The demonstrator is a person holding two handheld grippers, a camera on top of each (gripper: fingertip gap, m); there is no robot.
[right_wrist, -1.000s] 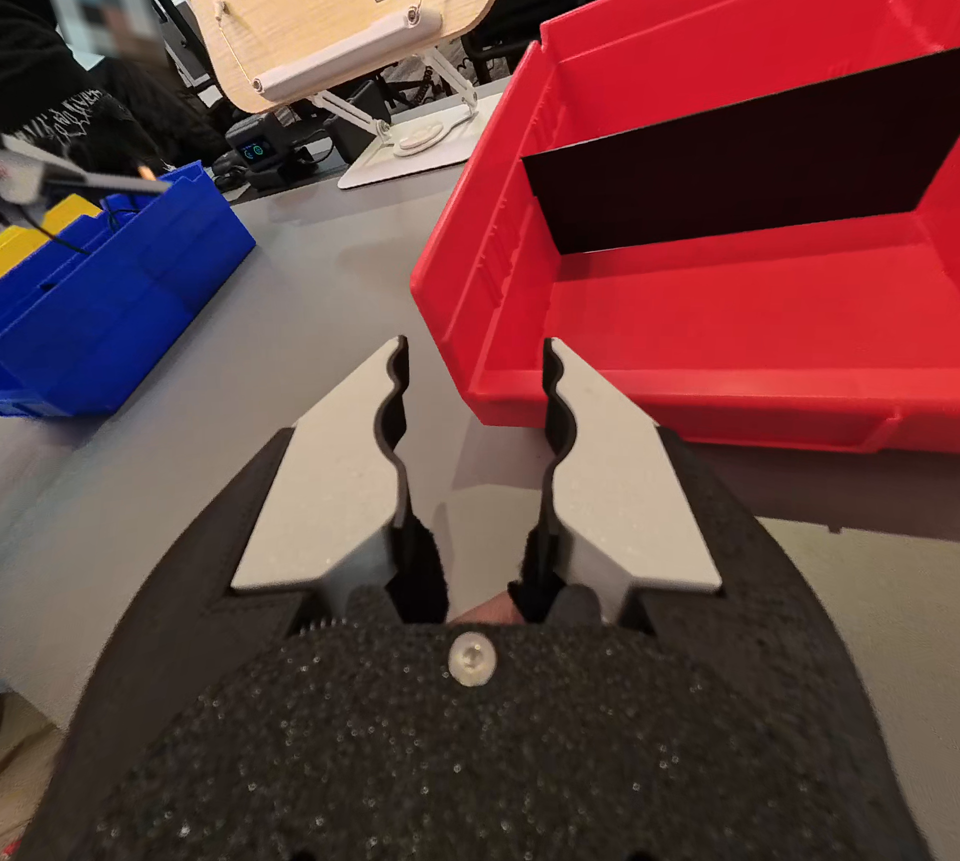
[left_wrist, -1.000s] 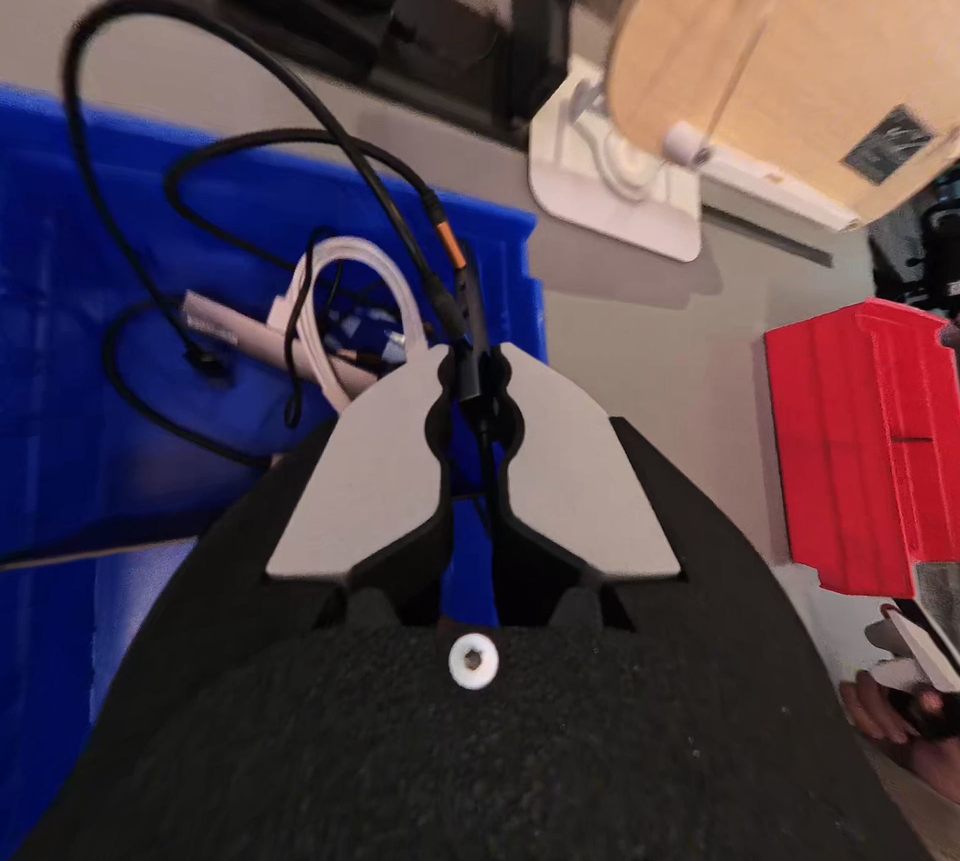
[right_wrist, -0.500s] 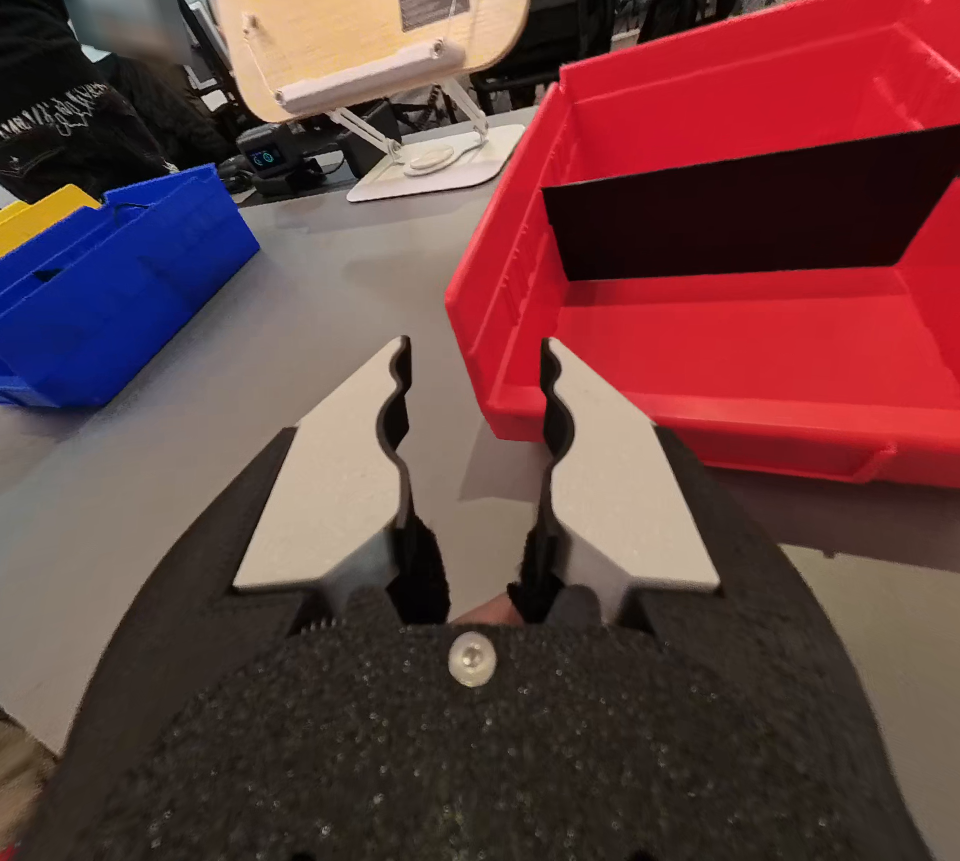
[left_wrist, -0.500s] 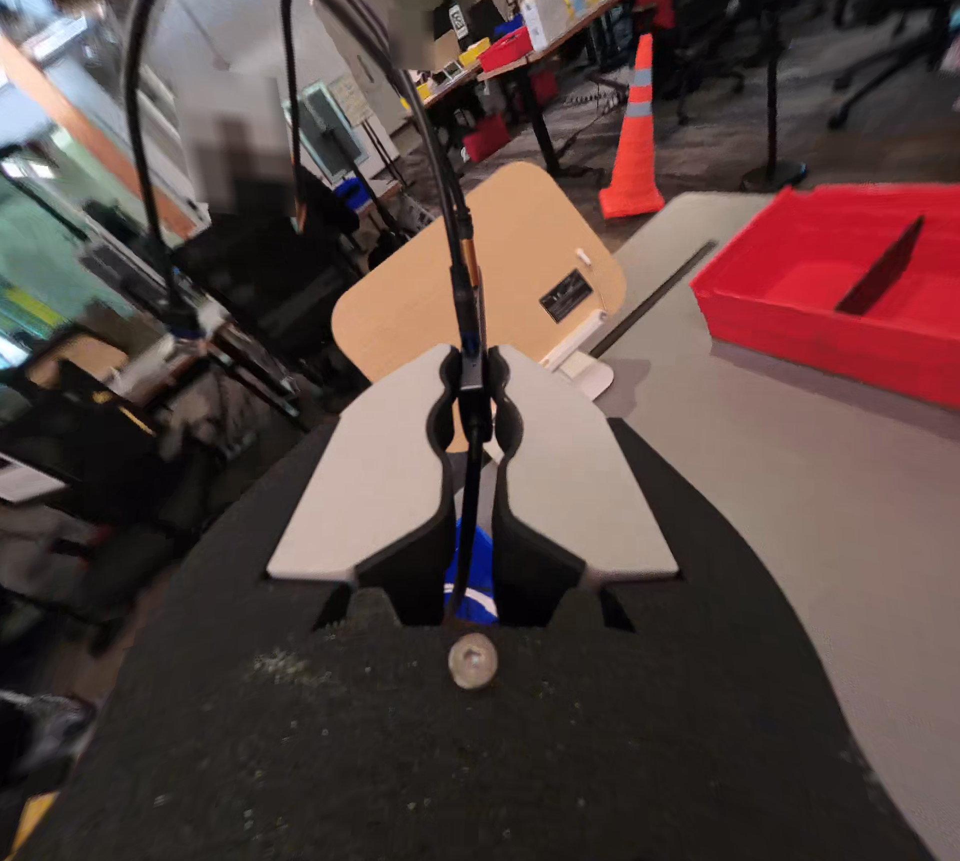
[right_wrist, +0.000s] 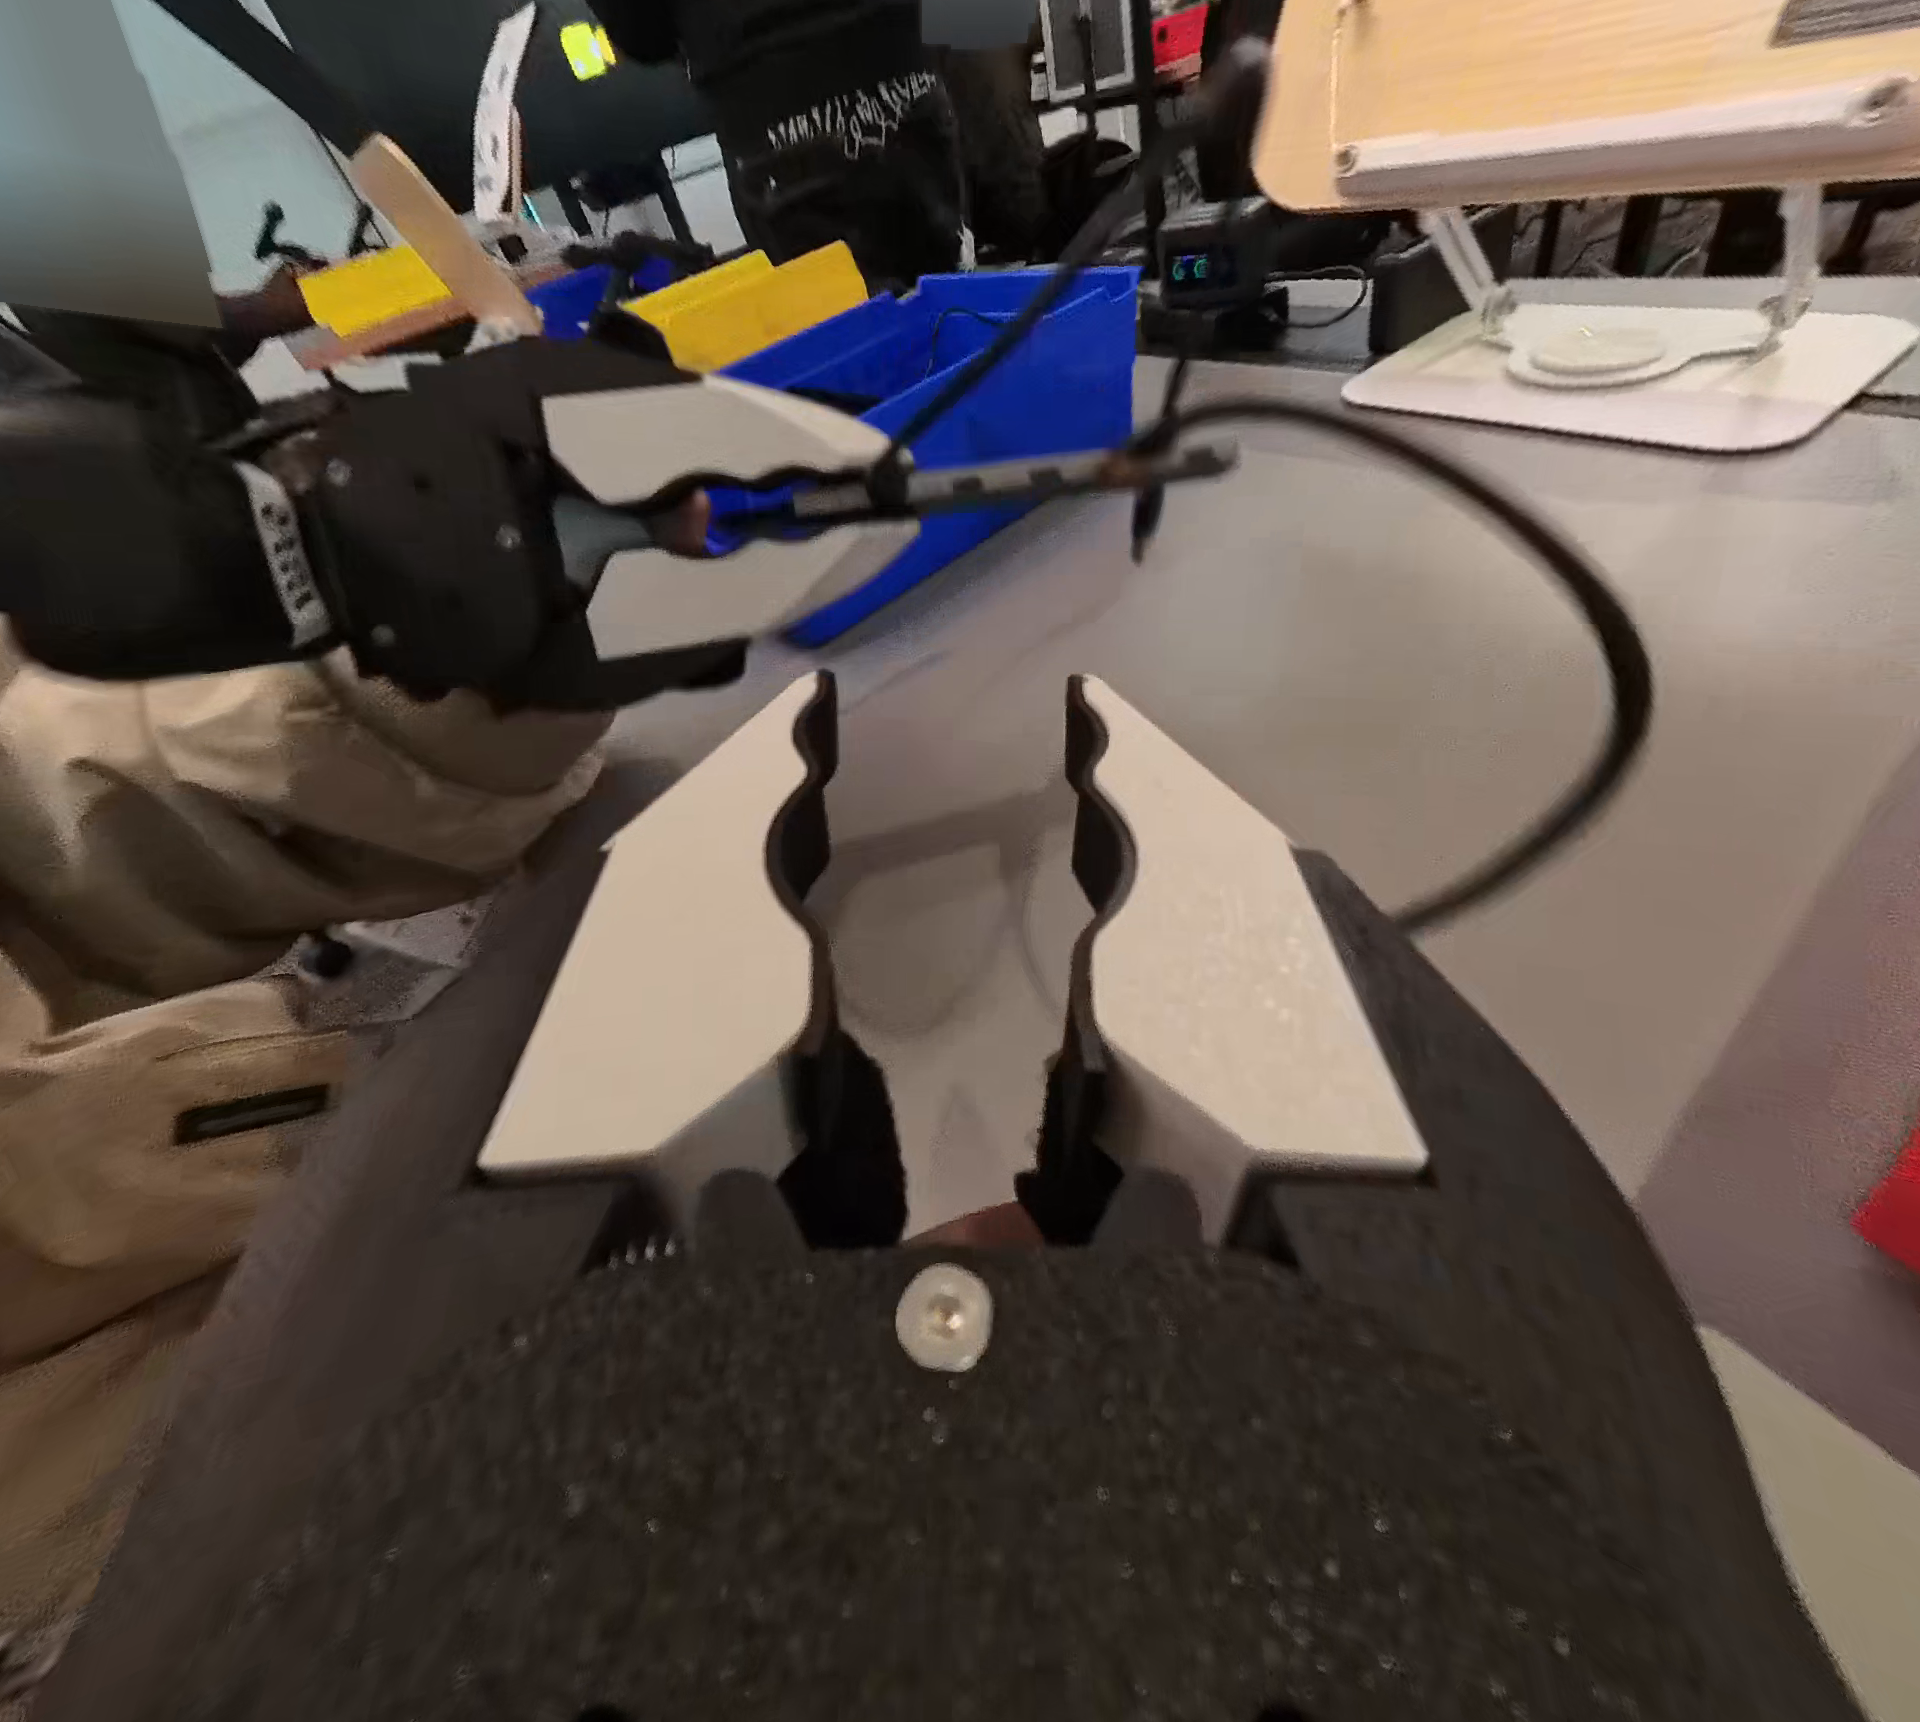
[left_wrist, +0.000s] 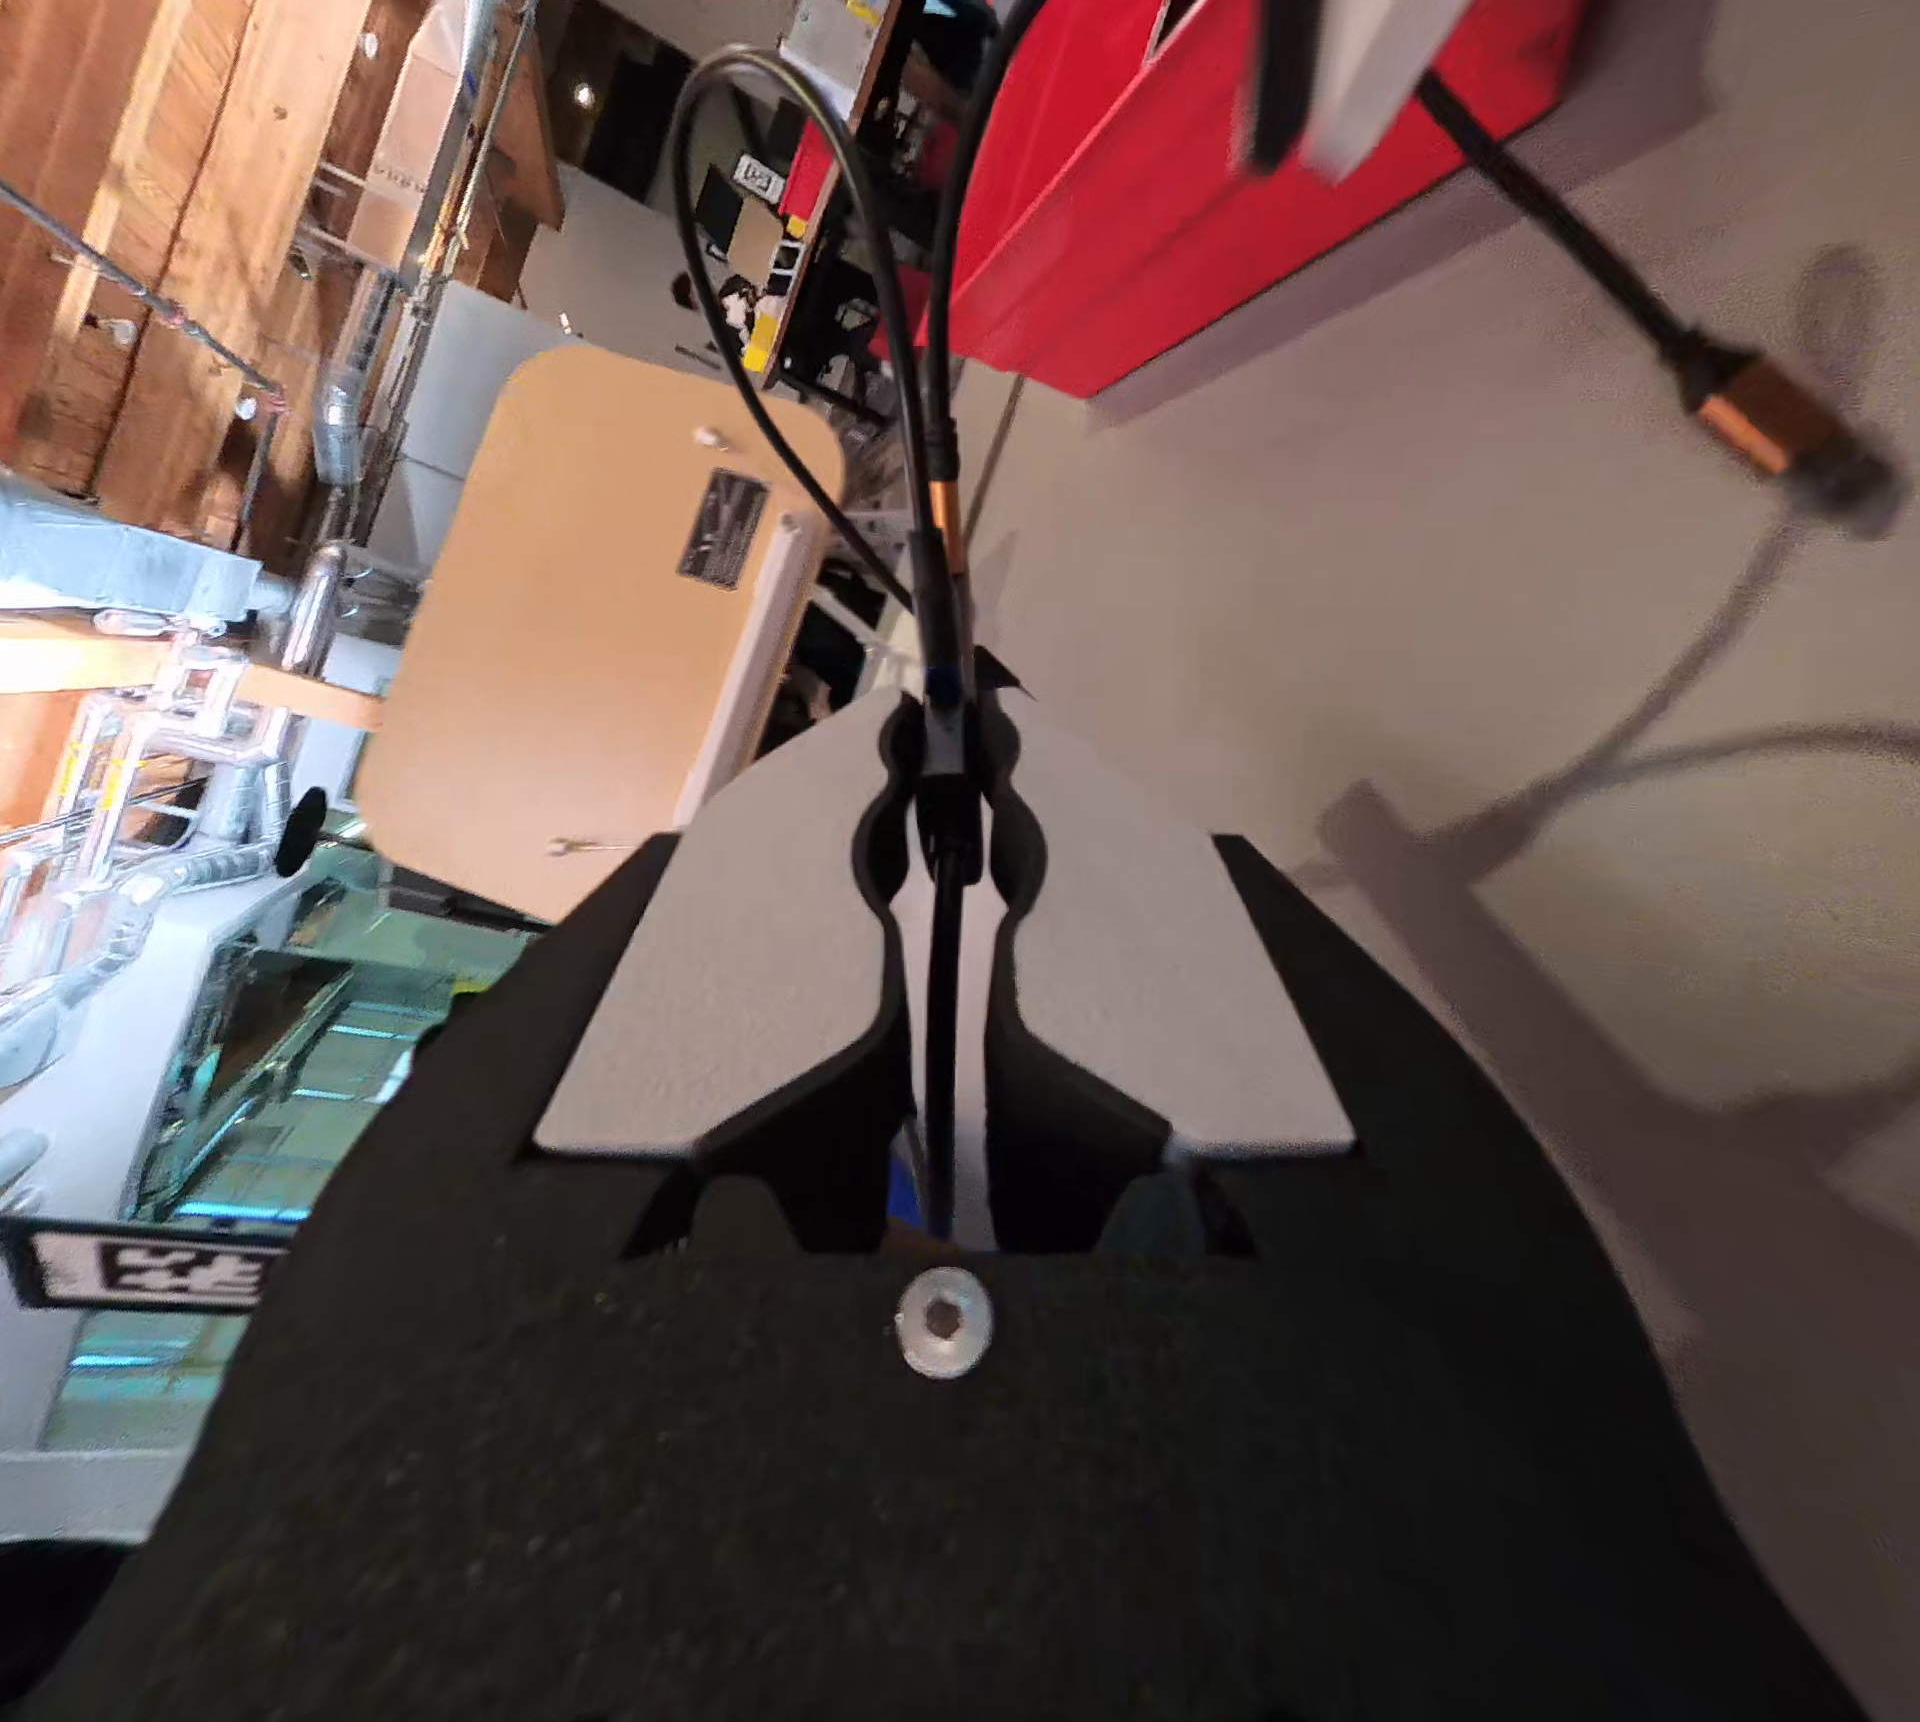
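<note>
Fingers (left_wrist: pixel 727 966) pinch black cable (left_wrist: pixel 940 976); far end blurred.

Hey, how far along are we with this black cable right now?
Done: the left gripper is shut on the black cable and holds it in the air over the grey table, in front of the blue bin. In hand: the cable's loop hangs free beside the right gripper, which is open and empty. Left: the cable is not yet set down anywhere.
</note>
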